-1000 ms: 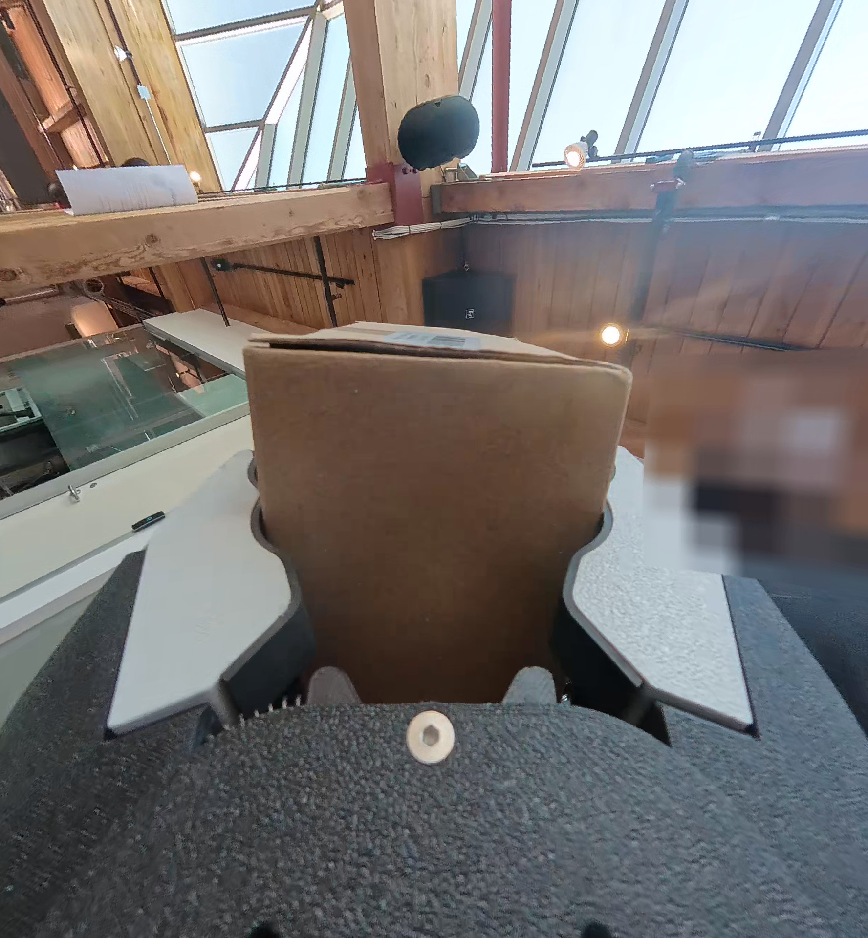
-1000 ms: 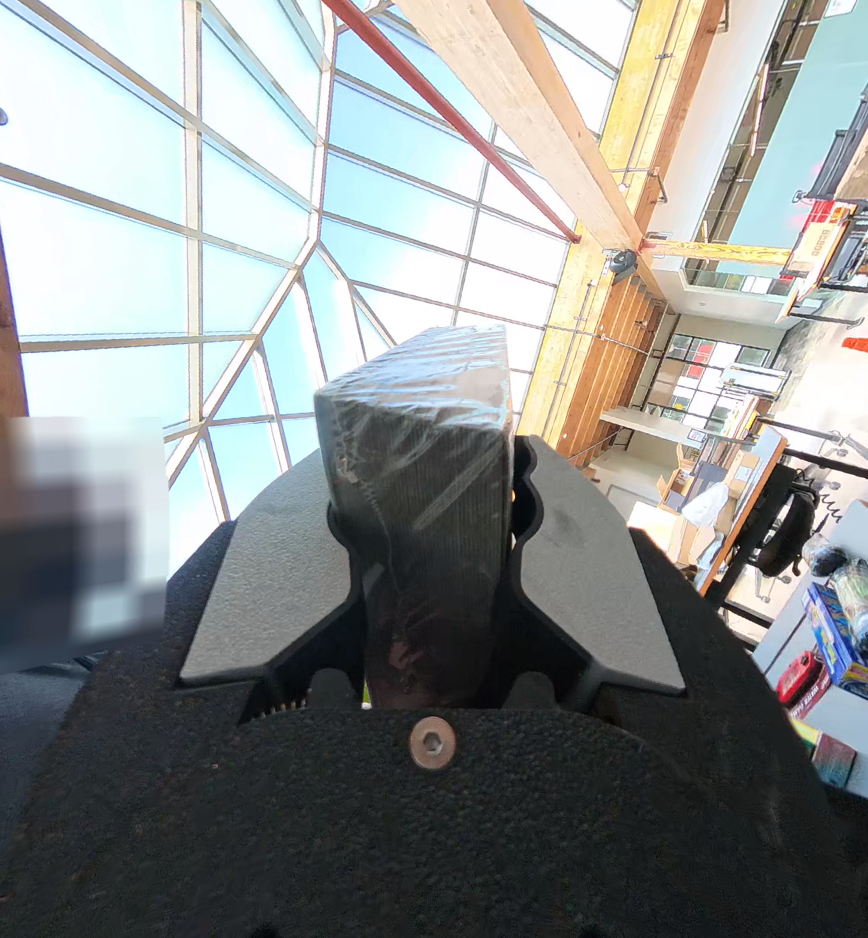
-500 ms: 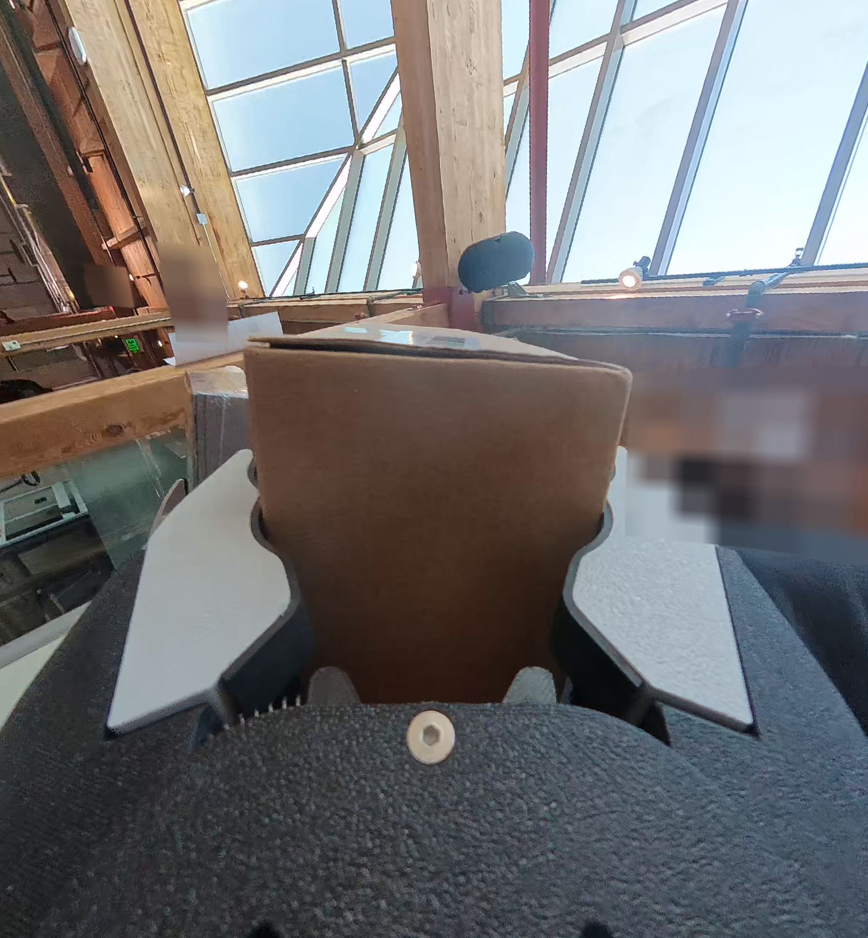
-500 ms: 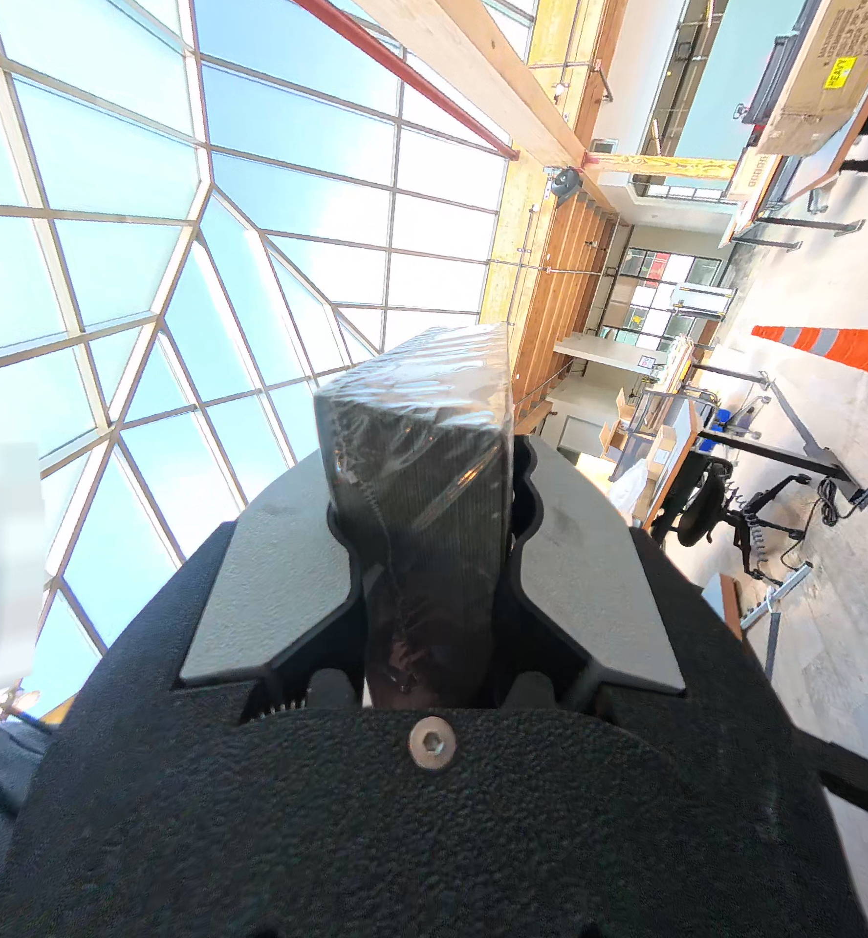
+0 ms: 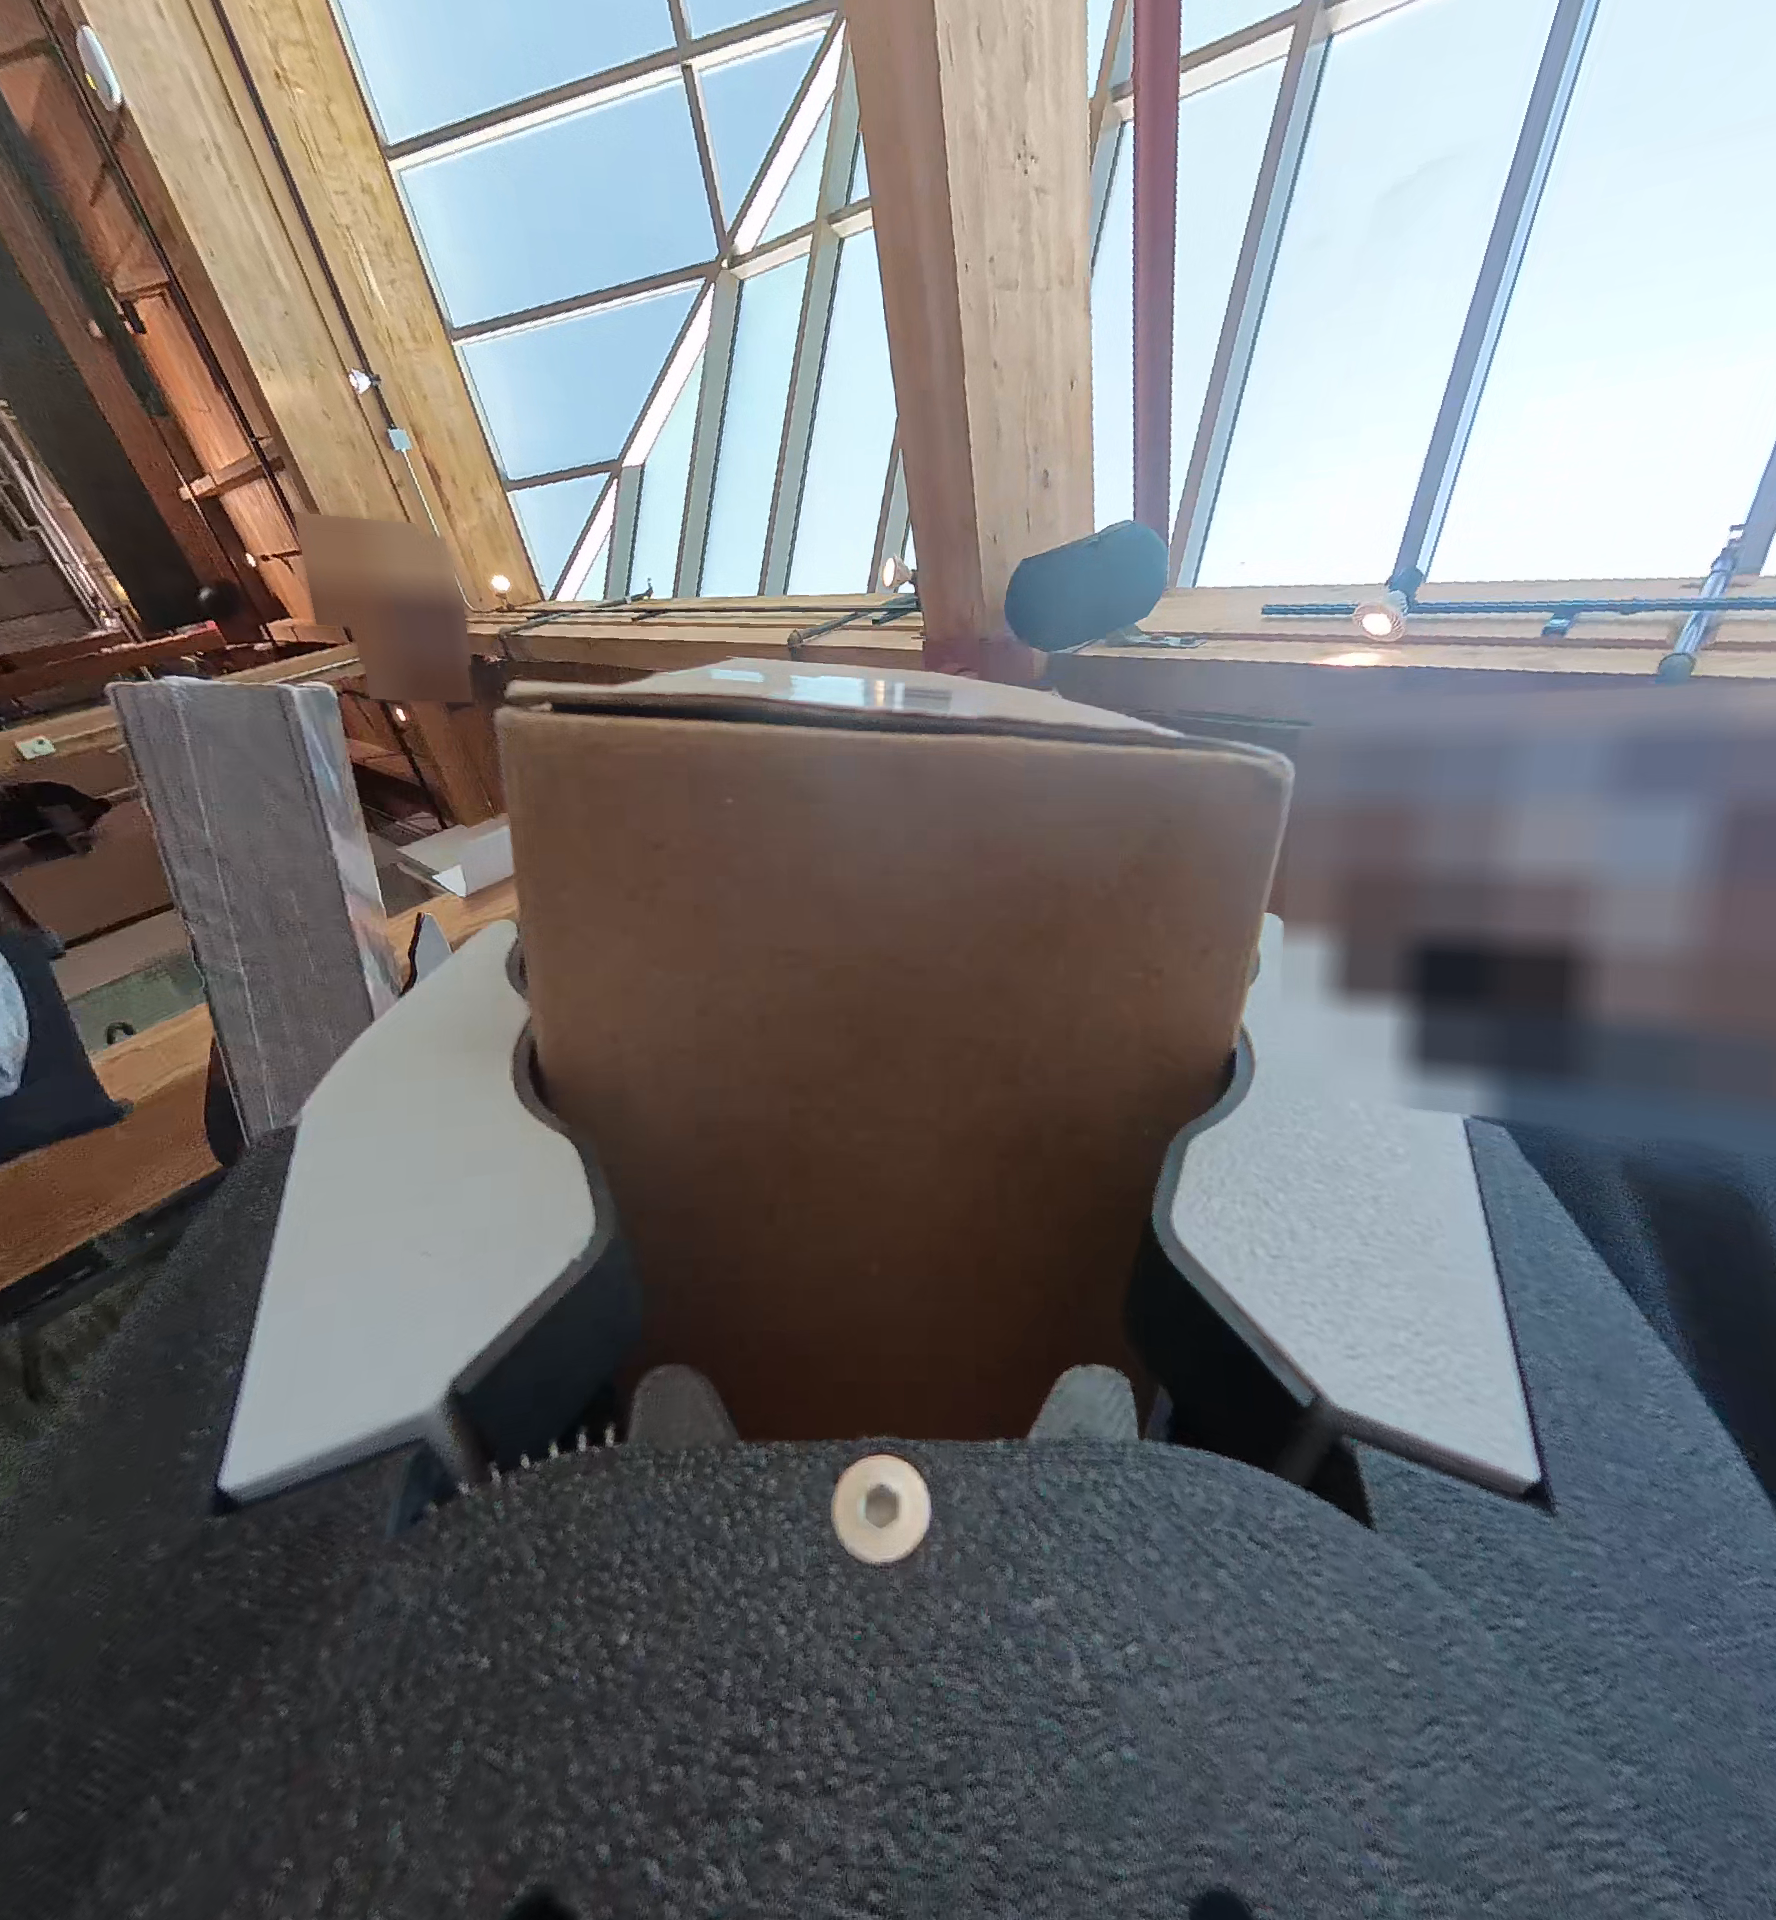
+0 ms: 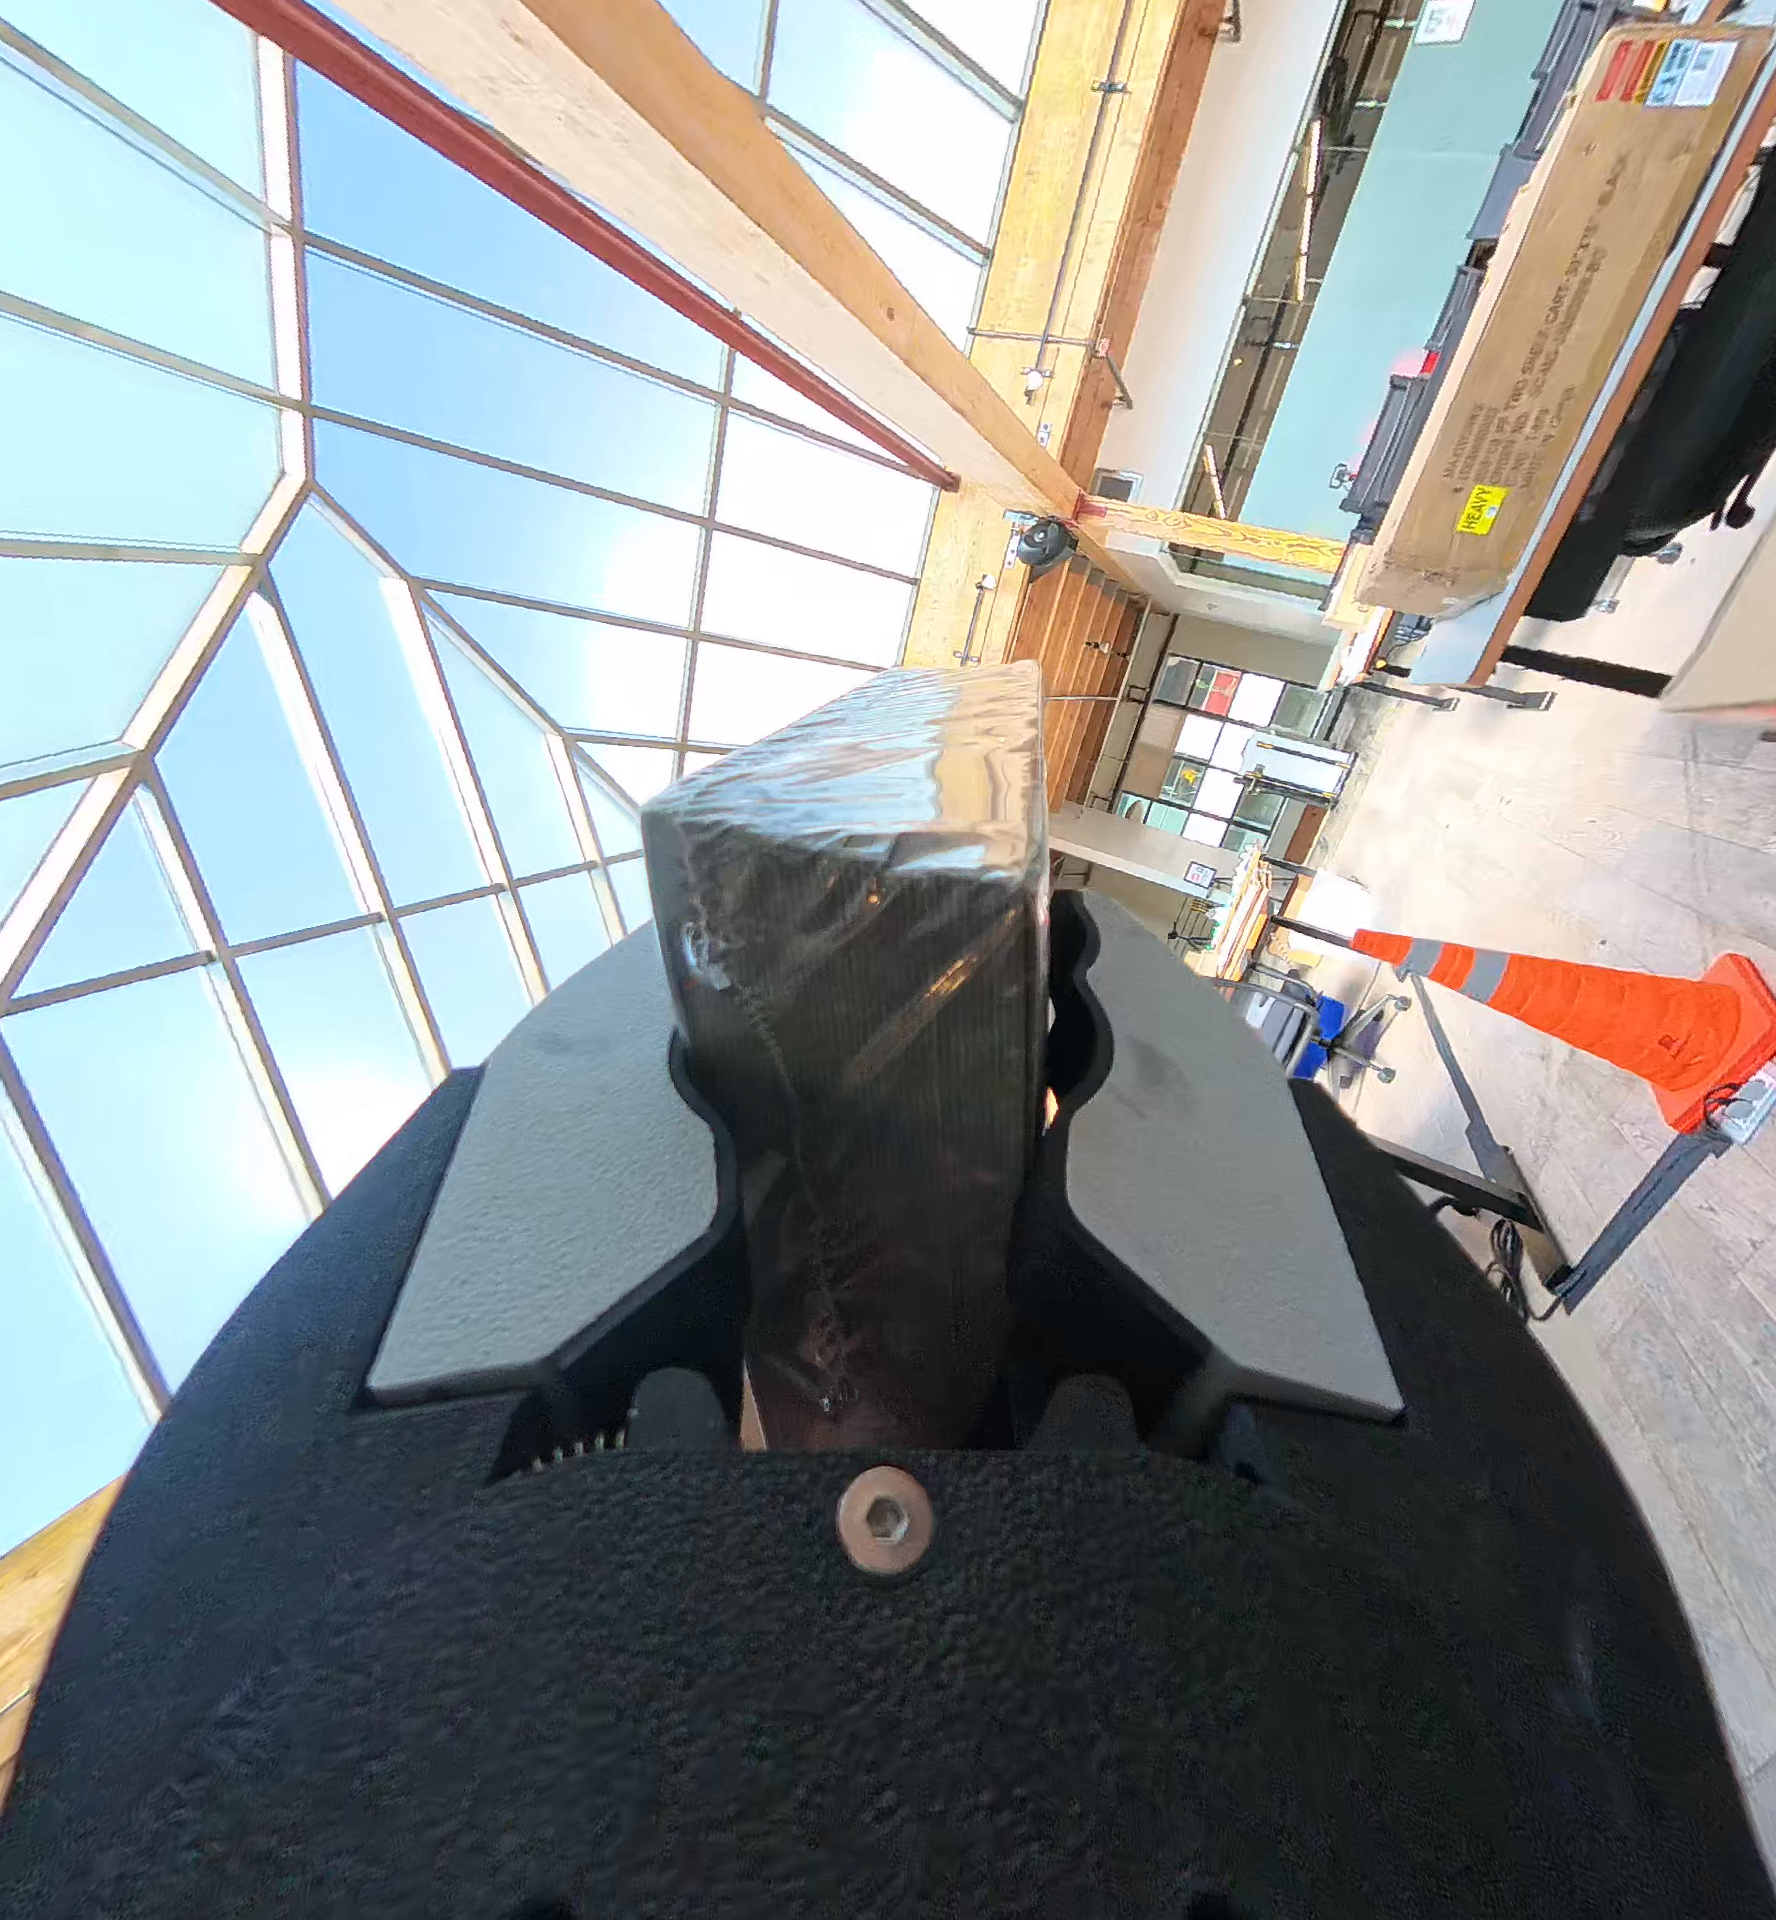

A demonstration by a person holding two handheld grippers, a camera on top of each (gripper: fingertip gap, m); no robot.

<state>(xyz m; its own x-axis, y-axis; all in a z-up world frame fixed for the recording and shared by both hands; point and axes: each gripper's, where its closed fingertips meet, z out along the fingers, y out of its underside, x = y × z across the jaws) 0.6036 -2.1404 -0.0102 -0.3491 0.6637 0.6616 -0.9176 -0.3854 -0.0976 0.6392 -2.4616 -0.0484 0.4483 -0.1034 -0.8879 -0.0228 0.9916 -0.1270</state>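
So both grippers are tilted up toward the skylight. Left gripper [image 5: 889,997] is clamped tight on a brown cardboard box [image 5: 889,987] sitting deep between its fingers, probably for a firm hold. Right gripper [image 6: 863,1039] is closed on a dark plastic-wrapped block [image 6: 863,1018]. No surface shows under either; an orange cone [image 6: 1580,1013] lies right of it.

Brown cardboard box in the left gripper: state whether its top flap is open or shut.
Shut: the brown cardboard box has its top flap lying flat.
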